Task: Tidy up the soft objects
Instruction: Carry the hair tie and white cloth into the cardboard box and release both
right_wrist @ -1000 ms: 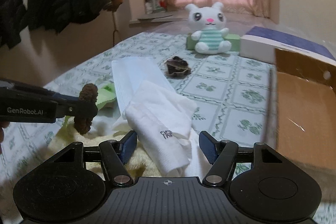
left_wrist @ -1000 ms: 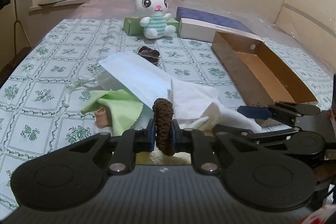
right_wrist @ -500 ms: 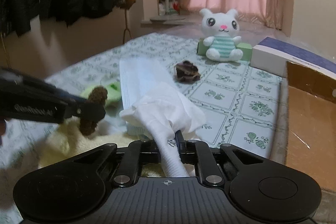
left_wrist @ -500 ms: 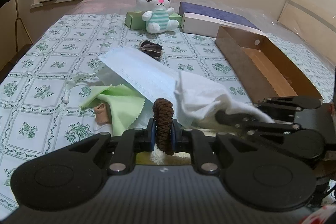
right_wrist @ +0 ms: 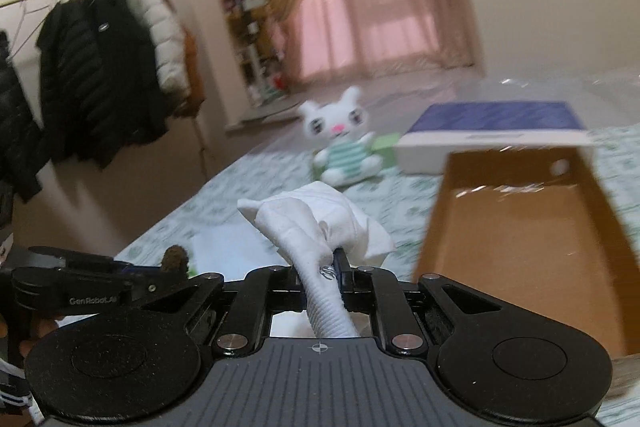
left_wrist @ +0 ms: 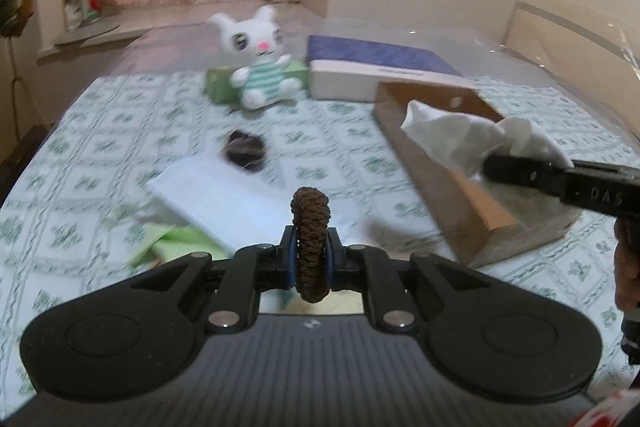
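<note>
I hold two things, one in each hand-held gripper. The left hand-held gripper (left_wrist: 311,259) is clenched on a brown hair tie (left_wrist: 311,243), which stands on edge between the pads. The right hand-held gripper (right_wrist: 335,273) is clenched on a white sock (right_wrist: 316,247); its bunched end sticks up ahead of the fingers and its ribbed cuff trails back toward the camera.

I take the box (right_wrist: 516,251) as landmark. It is open-topped cardboard and shows nothing inside in either view. From the right wrist it lies just ahead and to the right of the sock. Its long axis runs away from me toward the blue-topped carton (right_wrist: 496,131) at its far end. In the left wrist view the sock hangs at the box's near left wall. I judge the right hand much the nearer; the hair tie sits well to the box's left.

Left of the box lie a white mask (left_wrist: 224,195) and a green cloth (left_wrist: 172,243), then a dark scrunchie (left_wrist: 245,151), and farthest a plush rabbit (left_wrist: 260,67).
</note>
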The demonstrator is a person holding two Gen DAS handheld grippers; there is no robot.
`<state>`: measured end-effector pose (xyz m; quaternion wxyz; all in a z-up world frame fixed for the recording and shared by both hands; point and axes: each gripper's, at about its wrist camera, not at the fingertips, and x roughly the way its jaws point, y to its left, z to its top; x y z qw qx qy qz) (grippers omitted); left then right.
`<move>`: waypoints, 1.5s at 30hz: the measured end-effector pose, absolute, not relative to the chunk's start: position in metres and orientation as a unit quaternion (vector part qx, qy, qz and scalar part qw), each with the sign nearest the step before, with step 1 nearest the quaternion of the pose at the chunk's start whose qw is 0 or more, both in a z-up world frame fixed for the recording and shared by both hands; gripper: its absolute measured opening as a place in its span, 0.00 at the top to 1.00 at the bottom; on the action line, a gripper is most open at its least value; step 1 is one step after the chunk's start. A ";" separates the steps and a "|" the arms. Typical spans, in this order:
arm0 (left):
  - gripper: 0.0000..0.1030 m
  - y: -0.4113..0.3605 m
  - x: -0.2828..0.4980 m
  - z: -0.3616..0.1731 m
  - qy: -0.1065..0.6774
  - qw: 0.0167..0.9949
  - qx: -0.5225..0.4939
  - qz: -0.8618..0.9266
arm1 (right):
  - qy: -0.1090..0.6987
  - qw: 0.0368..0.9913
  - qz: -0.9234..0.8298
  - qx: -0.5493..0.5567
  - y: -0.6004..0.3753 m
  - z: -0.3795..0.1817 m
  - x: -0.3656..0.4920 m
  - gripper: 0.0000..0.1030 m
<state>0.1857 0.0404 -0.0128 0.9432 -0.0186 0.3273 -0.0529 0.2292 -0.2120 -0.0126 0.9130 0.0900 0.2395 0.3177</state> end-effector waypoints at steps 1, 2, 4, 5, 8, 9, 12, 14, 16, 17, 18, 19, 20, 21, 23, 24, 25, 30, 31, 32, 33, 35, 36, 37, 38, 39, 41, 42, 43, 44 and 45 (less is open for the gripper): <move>0.88 0.034 0.189 -0.011 0.325 0.944 -0.015 -0.060 | 0.236 0.917 0.309 0.090 -0.220 -0.010 0.230 0.89; 0.88 0.026 0.194 -0.008 0.323 0.944 -0.012 -0.068 | 0.234 0.920 0.300 0.091 -0.228 -0.007 0.230 0.89; 0.88 0.012 0.204 -0.005 0.319 0.944 -0.008 -0.085 | 0.231 0.928 0.278 0.092 -0.244 -0.003 0.235 0.89; 0.88 0.004 0.210 -0.004 0.318 0.943 -0.008 -0.094 | 0.230 0.931 0.267 0.091 -0.251 -0.003 0.237 0.89; 0.88 -0.021 0.229 -0.002 0.315 0.941 -0.007 -0.119 | 0.231 0.939 0.237 0.090 -0.272 -0.004 0.244 0.88; 0.88 -0.030 0.235 -0.002 0.314 0.941 -0.006 -0.127 | 0.232 0.941 0.228 0.089 -0.278 -0.005 0.248 0.88; 0.88 -0.055 0.256 -0.002 0.316 0.937 -0.011 -0.148 | 0.234 0.946 0.205 0.090 -0.293 -0.010 0.261 0.88; 0.88 -0.072 0.271 -0.003 0.317 0.934 -0.014 -0.161 | 0.235 0.947 0.195 0.096 -0.304 -0.015 0.270 0.88; 0.88 -0.085 0.282 -0.004 0.318 0.933 -0.017 -0.170 | 0.240 0.947 0.186 0.105 -0.311 -0.020 0.284 0.88; 0.88 -0.091 0.289 -0.005 0.320 0.931 -0.018 -0.173 | 0.239 0.948 0.179 0.106 -0.315 -0.023 0.288 0.88; 0.88 -0.097 0.297 -0.007 0.323 0.930 -0.019 -0.176 | 0.235 0.950 0.172 0.107 -0.319 -0.024 0.291 0.88; 0.88 -0.102 0.303 -0.009 0.324 0.929 -0.021 -0.179 | 0.235 0.951 0.168 0.109 -0.321 -0.027 0.296 0.85; 0.88 -0.107 0.309 -0.011 0.326 0.928 -0.023 -0.179 | 0.237 0.951 0.166 0.111 -0.323 -0.030 0.303 0.81; 0.88 -0.112 0.315 -0.013 0.329 0.927 -0.022 -0.180 | 0.244 0.950 0.157 0.113 -0.325 -0.034 0.308 0.64; 0.88 -0.119 0.326 -0.020 0.339 0.923 -0.020 -0.179 | 0.249 0.950 0.143 0.121 -0.330 -0.041 0.316 0.37; 0.88 -0.122 0.330 -0.023 0.344 0.922 -0.017 -0.178 | 0.247 0.951 0.140 0.124 -0.332 -0.044 0.317 0.35; 0.88 -0.124 0.334 -0.026 0.348 0.920 -0.014 -0.178 | 0.251 0.950 0.140 0.123 -0.334 -0.046 0.318 0.35; 0.88 -0.133 0.343 -0.041 0.365 0.913 -0.006 -0.182 | 0.271 0.945 0.141 0.118 -0.343 -0.055 0.311 0.35; 0.87 -0.135 0.344 -0.043 0.367 0.912 -0.005 -0.184 | 0.276 0.943 0.140 0.118 -0.346 -0.056 0.309 0.35; 0.87 -0.137 0.345 -0.045 0.369 0.911 -0.003 -0.185 | 0.279 0.942 0.141 0.118 -0.347 -0.058 0.307 0.35; 0.87 -0.139 0.347 -0.047 0.371 0.910 -0.001 -0.185 | 0.283 0.942 0.140 0.116 -0.348 -0.059 0.304 0.35; 0.84 -0.144 0.349 -0.049 0.374 0.908 0.001 -0.188 | 0.285 0.942 0.139 0.111 -0.349 -0.060 0.301 0.35; 0.76 -0.146 0.351 -0.050 0.375 0.908 0.003 -0.189 | 0.285 0.942 0.140 0.107 -0.349 -0.060 0.300 0.35; 0.64 -0.148 0.352 -0.050 0.373 0.909 0.005 -0.188 | 0.283 0.943 0.140 0.105 -0.349 -0.060 0.298 0.35; 0.58 -0.150 0.353 -0.051 0.372 0.909 0.006 -0.187 | 0.283 0.943 0.141 0.104 -0.350 -0.059 0.298 0.35; 0.51 -0.151 0.354 -0.050 0.369 0.911 0.008 -0.184 | 0.283 0.943 0.142 0.104 -0.350 -0.059 0.297 0.35; 0.45 -0.152 0.354 -0.050 0.364 0.913 0.013 -0.184 | 0.285 0.942 0.145 0.101 -0.351 -0.058 0.296 0.35; 0.42 -0.151 0.355 -0.050 0.366 0.912 0.015 -0.181 | 0.286 0.942 0.146 0.099 -0.351 -0.058 0.296 0.35; 0.42 -0.151 0.355 -0.050 0.368 0.912 0.017 -0.179 | 0.286 0.942 0.147 0.095 -0.350 -0.057 0.294 0.35; 0.42 -0.150 0.355 -0.051 0.369 0.912 0.017 -0.178 | 0.287 0.942 0.149 0.092 -0.350 -0.057 0.294 0.35; 0.42 -0.149 0.355 -0.051 0.372 0.911 0.017 -0.176 | 0.288 0.942 0.150 0.089 -0.349 -0.056 0.293 0.35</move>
